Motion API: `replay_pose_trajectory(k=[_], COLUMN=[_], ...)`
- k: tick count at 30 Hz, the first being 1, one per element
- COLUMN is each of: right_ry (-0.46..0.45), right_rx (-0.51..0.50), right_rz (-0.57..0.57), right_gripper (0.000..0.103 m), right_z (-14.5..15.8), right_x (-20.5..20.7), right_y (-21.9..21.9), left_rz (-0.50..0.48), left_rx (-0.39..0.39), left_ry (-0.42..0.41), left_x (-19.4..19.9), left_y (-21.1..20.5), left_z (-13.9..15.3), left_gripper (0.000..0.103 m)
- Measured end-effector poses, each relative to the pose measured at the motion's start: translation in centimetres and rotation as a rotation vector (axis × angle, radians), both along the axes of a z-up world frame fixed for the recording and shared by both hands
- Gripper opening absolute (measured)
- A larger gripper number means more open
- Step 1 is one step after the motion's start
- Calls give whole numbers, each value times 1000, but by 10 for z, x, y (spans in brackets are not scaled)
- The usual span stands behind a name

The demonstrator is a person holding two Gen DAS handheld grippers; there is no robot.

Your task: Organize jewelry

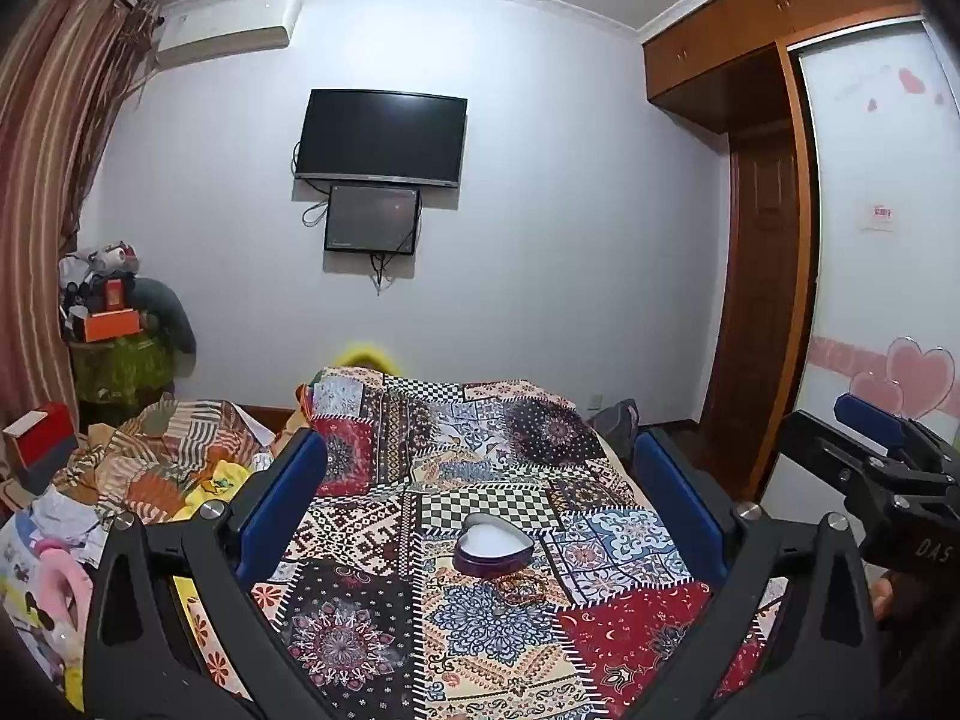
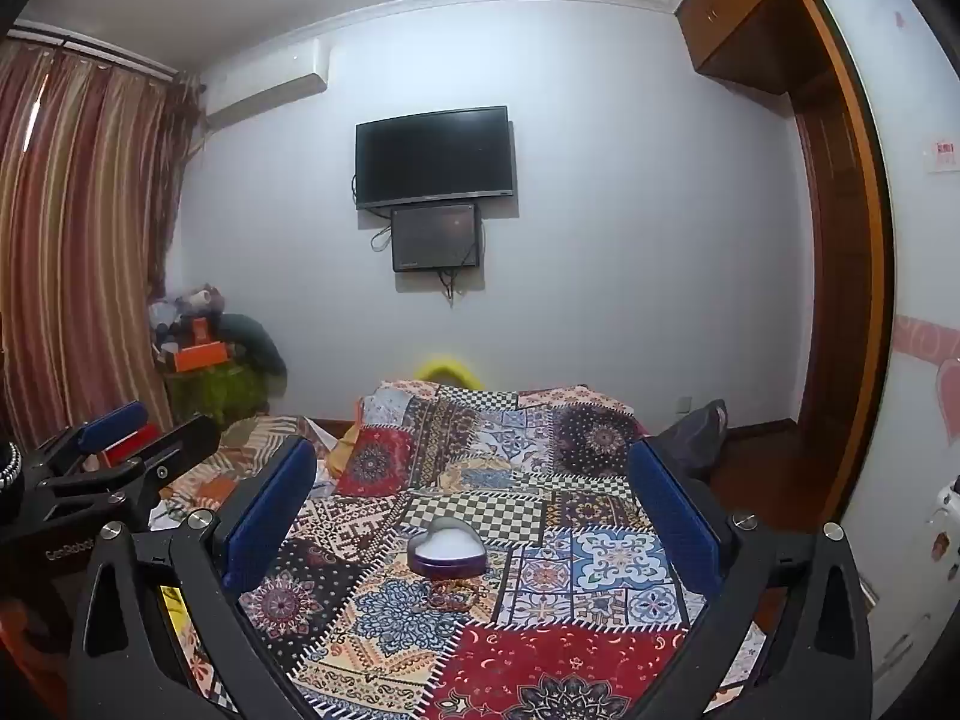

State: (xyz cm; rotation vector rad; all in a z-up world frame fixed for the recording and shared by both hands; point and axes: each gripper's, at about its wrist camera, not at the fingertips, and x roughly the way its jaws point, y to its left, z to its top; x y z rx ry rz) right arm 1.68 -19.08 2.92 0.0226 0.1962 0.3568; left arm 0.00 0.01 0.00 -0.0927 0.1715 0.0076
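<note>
- Far left: striped curtains (image 1: 54, 138) hang by a cluttered corner stand (image 1: 114, 324) with an orange box on it; rumpled clothes (image 1: 150, 468) lie on the left side of the bed.
- The left tongs (image 1: 480, 480) stand wide, blue pads well apart, nothing between them, held above the bed's near end.
- Centre: a patchwork bedspread (image 1: 480, 444) covers the bed. On it sits an open heart-shaped box (image 1: 493, 543) with a white lining and purple wall.
- Just in front of the box, touching or nearly so, lies a small heap of jewelry (image 1: 519, 588), beads and chain; details too small to tell.
- On the wall beyond hang a dark television (image 1: 381, 138) and a smaller screen (image 1: 372, 217) below it.
- The right tongs (image 2: 474, 492) are wide too, empty, beside the left pair.
- Far right: a wooden wardrobe (image 1: 750, 60) and a white door with pink hearts (image 1: 888, 240).
</note>
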Motion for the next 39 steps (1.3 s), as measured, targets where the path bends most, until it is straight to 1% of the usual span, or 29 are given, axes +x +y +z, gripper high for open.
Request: replay_pose_trajectory(k=[5,11,13,25,39], right_ry=[11,10,10,14,15], right_rx=[-9,-7,-4,-9,-13], right_rz=[1,2,4,7,8], right_gripper=[103,103,103,103,103], right_z=[0,3,4,-3,-9], right_x=[0,-2,-2,1,1], right_y=[1,1,1,1,3], left_rz=[17,21,15,8,15], left_rx=[-10,3,-8,-3,-4], left_ry=[3,16,29,37,48], left_x=[0,4,6,7,11], left_y=[0,-5,2,3,3], left_z=[0,-14,-9,-6,-9], left_gripper=[103,103,103,103,103])
